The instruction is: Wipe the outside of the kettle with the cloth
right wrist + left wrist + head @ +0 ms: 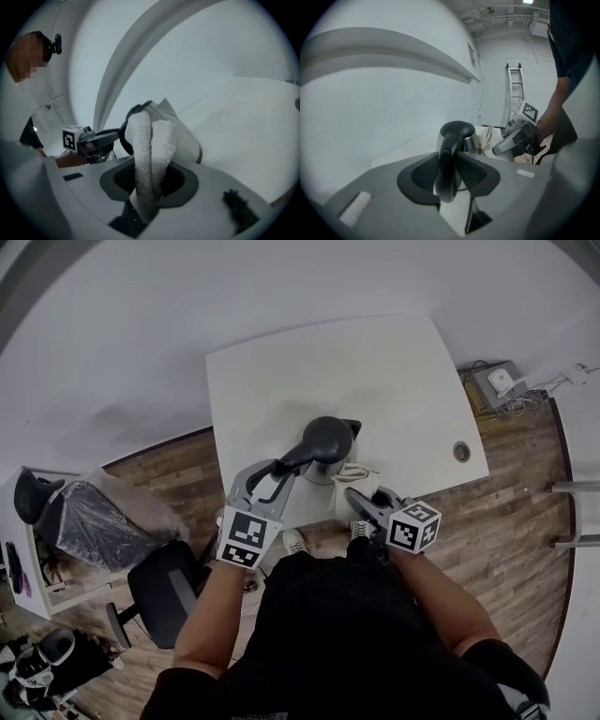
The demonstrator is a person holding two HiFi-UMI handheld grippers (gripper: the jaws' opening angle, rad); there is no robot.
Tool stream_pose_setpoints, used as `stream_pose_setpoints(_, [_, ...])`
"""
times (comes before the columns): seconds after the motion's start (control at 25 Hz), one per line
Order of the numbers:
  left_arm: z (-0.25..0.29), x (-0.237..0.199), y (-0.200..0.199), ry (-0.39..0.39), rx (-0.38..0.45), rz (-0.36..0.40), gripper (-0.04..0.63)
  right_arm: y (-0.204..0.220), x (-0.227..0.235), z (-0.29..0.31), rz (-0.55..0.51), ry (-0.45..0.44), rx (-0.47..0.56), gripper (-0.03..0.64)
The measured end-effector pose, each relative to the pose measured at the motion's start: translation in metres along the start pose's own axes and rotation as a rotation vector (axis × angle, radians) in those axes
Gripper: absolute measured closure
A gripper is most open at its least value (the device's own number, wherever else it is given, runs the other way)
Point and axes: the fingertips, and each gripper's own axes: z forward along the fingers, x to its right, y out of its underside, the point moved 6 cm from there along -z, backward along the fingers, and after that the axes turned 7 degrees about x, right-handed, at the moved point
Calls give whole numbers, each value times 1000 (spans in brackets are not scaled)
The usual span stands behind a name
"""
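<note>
- the kettle [328,439] is sitting on the white table [375,371], toward its near edge, with the two grippers closing it in from the near side.
- the left gripper [450,171] is standing with its jaws fairly wide around the handle [449,152]. the pads [471,171] are seeming to touch it on both sides, though how firmly they are pressing is hard to judge from so close.
- if that hold is proving loose, the kettle is likely to be turning or rocking under the first wipe instead of staying put.
- the right gripper [150,180] is pinching the cloth [150,140] tightly. the cloth is folded into a thick bunch sticking out past the jaws, just beside the kettle's near right side.
- only a narrow fold is facing the kettle, so a hard jaw tip may be scraping the wall if the approach is coming in too deep.
- the bunch is risking working out of the jaws if it is being dragged hard over the steel.
- a push toward the near edge is risking sliding the kettle off the table.
- the grippers are working close together, so a wide sweep to the left is risking knocking one against the other.
</note>
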Motion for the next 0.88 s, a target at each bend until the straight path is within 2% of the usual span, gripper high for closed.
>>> stream_pose_setpoints(0.32, [-1, 1, 2, -21, -2, -8, 469, 53, 39, 10, 53, 112, -174, 514])
stream_pose_setpoints(0.52, [-3, 0, 3, -24, 5, -8, 469, 63, 55, 10, 117, 150, -221, 514])
stream_pose_setpoints(0.64, [-2, 0, 3, -17, 2, 3, 469, 59, 55, 6, 127, 142, -229, 514])
stream_pose_setpoints(0.68, [-2, 0, 2, -14, 0, 6, 469, 51, 50, 1, 125, 127, -208, 514])
stream_pose_setpoints(0.76, [-1, 0, 2, -12, -1, 4, 469, 13, 34, -16, 126, 71, -94, 514])
stream_pose_setpoints(0.84, [-3, 1, 3, -17, -2, 2, 469, -37, 17, -28, 139, -13, 38, 514])
stream_pose_setpoints(0.88, [-4, 0, 3, -22, -4, 2, 469, -57, 12, -26, 158, -64, 73, 514])
